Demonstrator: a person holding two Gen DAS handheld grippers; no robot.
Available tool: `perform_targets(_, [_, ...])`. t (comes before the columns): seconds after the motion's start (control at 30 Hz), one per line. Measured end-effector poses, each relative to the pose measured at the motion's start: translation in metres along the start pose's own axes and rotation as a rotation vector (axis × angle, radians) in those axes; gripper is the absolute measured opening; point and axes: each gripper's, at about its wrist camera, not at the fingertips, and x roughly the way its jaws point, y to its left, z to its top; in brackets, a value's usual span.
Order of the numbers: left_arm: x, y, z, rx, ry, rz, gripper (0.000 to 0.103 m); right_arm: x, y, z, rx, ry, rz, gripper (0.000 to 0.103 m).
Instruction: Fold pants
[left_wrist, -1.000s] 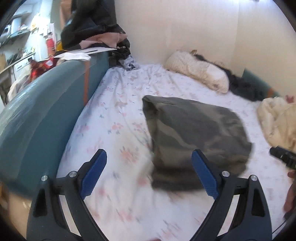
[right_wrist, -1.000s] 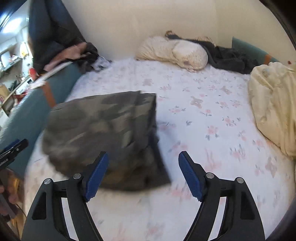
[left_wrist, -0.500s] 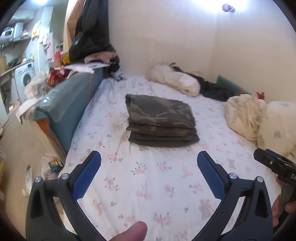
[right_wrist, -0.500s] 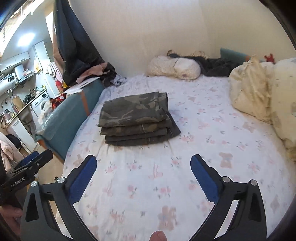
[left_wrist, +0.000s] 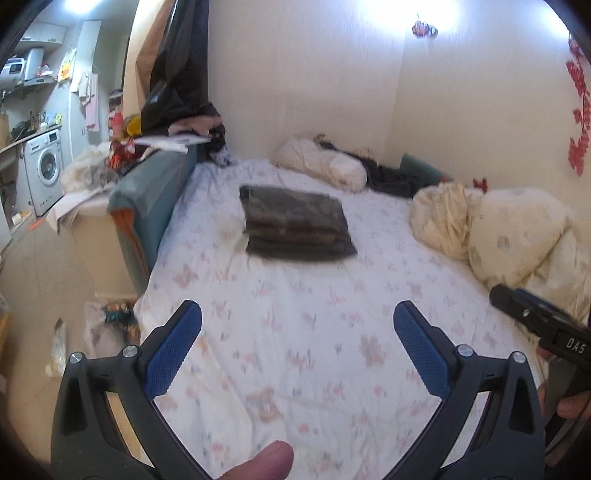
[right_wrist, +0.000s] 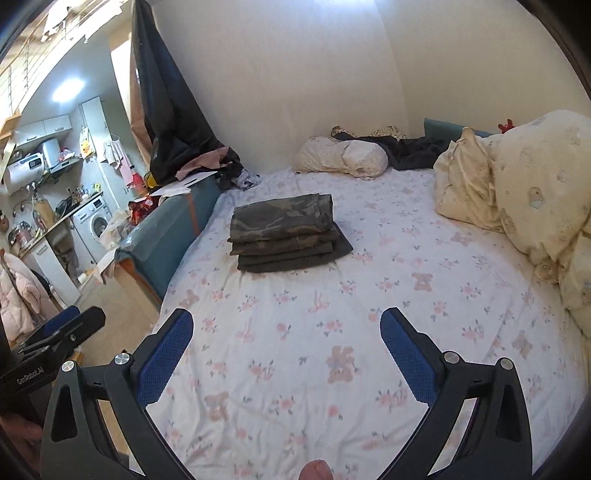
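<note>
The camouflage pants (left_wrist: 295, 225) lie folded in a flat rectangular stack on the floral bed sheet (left_wrist: 314, 332), toward the far left of the bed; they also show in the right wrist view (right_wrist: 286, 232). My left gripper (left_wrist: 297, 343) is open and empty, well back from the stack over the near part of the bed. My right gripper (right_wrist: 286, 347) is open and empty, also far short of the stack. Each gripper shows at the edge of the other's view: the right one (left_wrist: 535, 325), the left one (right_wrist: 55, 332).
A teal bed frame edge (right_wrist: 170, 229) runs along the left, piled with clothes and papers. Cream bedding (right_wrist: 517, 192) is heaped on the right, a pillow (right_wrist: 343, 158) and dark clothes at the far wall. A washing machine (left_wrist: 44, 170) stands beyond the bed.
Both grippers have pulled back and up from right over the pants to the near end of the bed. The pants stay folded in place.
</note>
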Motion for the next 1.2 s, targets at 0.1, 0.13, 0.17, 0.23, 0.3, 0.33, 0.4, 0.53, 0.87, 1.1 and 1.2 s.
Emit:
perform_targets(0.1, [-0.009, 0.0, -0.017, 0.009, -0.007, 0.045, 0.103, -0.014, 0.005, -0.018, -0.024, -0.009, -0.023, 0.103])
perform_targets(0.13, [-0.012, 0.001, -0.023, 0.012, -0.016, 0.048, 0.103, -0.018, 0.005, -0.024, -0.024, -0.014, -0.023, 0.103])
perform_targets(0.17, [-0.012, 0.001, -0.027, 0.012, -0.019, 0.039, 0.103, -0.021, 0.005, -0.031, -0.019, -0.02, -0.026, 0.103])
perform_targets(0.23, [-0.011, 0.004, -0.037, -0.004, -0.033, 0.0, 0.103, -0.026, 0.005, -0.042, -0.021, -0.036, -0.019, 0.103])
perform_targets(0.3, [-0.007, 0.004, -0.046, -0.013, -0.024, 0.013, 0.103, -0.026, 0.004, -0.055, -0.03, -0.055, -0.021, 0.103])
perform_targets(0.33, [-0.004, 0.003, -0.049, -0.015, -0.017, 0.013, 0.103, -0.025, 0.004, -0.06, -0.031, -0.059, -0.018, 0.103])
perform_targets(0.4, [0.001, -0.001, -0.055, 0.008, -0.038, 0.028, 0.103, -0.023, 0.0, -0.07, -0.023, -0.078, -0.022, 0.103])
perform_targets(0.53, [0.015, -0.012, -0.061, 0.061, -0.03, 0.031, 0.103, -0.008, -0.005, -0.078, -0.023, -0.068, -0.058, 0.103])
perform_targets(0.87, [0.019, -0.015, -0.063, 0.056, -0.022, 0.048, 0.103, 0.0, 0.002, -0.078, -0.072, -0.093, -0.089, 0.103])
perform_targets(1.1, [0.014, -0.014, -0.063, 0.065, -0.037, 0.057, 0.103, -0.001, 0.009, -0.081, -0.099, -0.098, -0.09, 0.103])
perform_targets(1.2, [0.014, -0.014, -0.062, 0.064, -0.04, 0.054, 0.103, -0.001, 0.009, -0.082, -0.095, -0.095, -0.09, 0.103])
